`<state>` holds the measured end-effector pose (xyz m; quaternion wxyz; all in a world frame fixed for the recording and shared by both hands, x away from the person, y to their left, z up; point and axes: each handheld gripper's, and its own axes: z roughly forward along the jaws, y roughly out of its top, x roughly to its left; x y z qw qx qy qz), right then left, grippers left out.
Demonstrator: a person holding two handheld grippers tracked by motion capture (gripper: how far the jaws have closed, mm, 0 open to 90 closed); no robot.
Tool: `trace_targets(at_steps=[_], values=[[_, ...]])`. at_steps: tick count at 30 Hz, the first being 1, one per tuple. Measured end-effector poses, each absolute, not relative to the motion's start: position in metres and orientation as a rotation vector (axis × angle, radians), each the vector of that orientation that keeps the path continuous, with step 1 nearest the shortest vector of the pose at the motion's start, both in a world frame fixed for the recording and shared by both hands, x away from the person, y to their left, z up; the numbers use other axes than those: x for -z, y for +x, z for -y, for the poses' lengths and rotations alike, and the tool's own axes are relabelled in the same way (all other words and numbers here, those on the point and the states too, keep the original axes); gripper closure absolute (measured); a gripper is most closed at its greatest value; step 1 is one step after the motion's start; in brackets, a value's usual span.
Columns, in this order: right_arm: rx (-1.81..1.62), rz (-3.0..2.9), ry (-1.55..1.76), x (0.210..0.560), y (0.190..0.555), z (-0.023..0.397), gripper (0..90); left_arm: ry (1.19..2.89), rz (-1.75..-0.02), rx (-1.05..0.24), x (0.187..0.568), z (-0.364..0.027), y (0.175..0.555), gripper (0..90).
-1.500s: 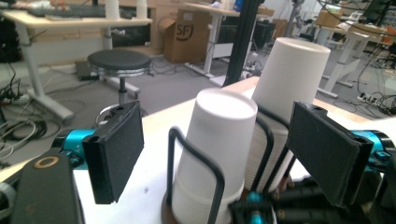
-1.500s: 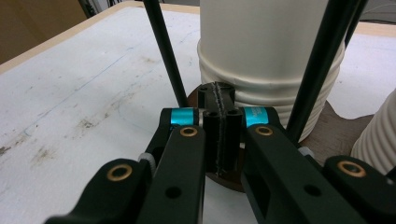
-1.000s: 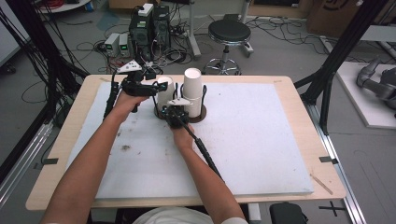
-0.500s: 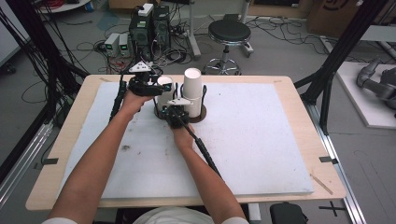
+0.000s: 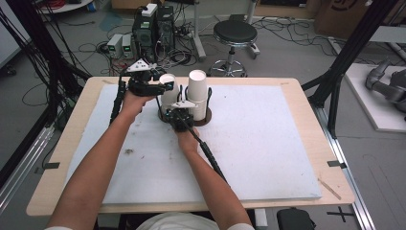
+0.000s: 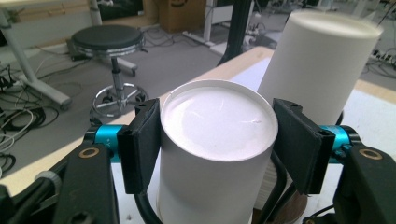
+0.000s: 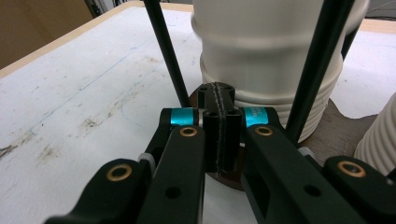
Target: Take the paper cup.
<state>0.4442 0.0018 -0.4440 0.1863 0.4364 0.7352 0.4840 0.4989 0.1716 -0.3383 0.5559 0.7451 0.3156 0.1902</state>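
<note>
Even, bright light; soft shadows; gripper views' foreground blurred.

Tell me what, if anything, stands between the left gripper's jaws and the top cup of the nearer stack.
Nothing visible. The left gripper has just been closing, and its pads flank the top white cup directly, seemingly touching its sides.

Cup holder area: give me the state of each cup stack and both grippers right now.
Left cup stack: upside down, upright in the holder, gripped at the top.
Right cup stack: upside down, upright, untouched.
Cup holder: flat on the table, right jaws at its base.
Left gripper: jaws just closed on the left cup stack.
Right gripper: shut, pads together.
</note>
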Motion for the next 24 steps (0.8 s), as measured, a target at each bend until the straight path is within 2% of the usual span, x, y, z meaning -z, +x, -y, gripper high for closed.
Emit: trace_targets(at_steps=[14,19,21,22,23,24], values=[[-1.346,-2.115,1.217,0.440,0.444,0.003,90.0,1.642,-0.739,-0.462,0.303,-0.193,0.474,35.5],[-1.380,-2.197,1.120,0.429,0.436,0.014,85.5,1.630,-0.728,-0.451,0.293,-0.196,0.462,35.5],[-1.390,-2.245,1.086,0.425,0.433,0.020,80.2,1.631,-0.728,-0.449,0.290,-0.196,0.458,35.5],[-1.397,-2.287,1.041,0.420,0.430,0.029,71.8,1.634,-0.730,-0.444,0.289,-0.196,0.455,35.5],[-1.397,-2.287,1.041,0.420,0.430,0.029,71.8,1.639,-0.732,-0.443,0.288,-0.196,0.453,35.5],[-1.410,-2.313,1.027,0.418,0.429,0.033,66.1,1.643,-0.728,-0.442,0.287,-0.195,0.450,35.5]])
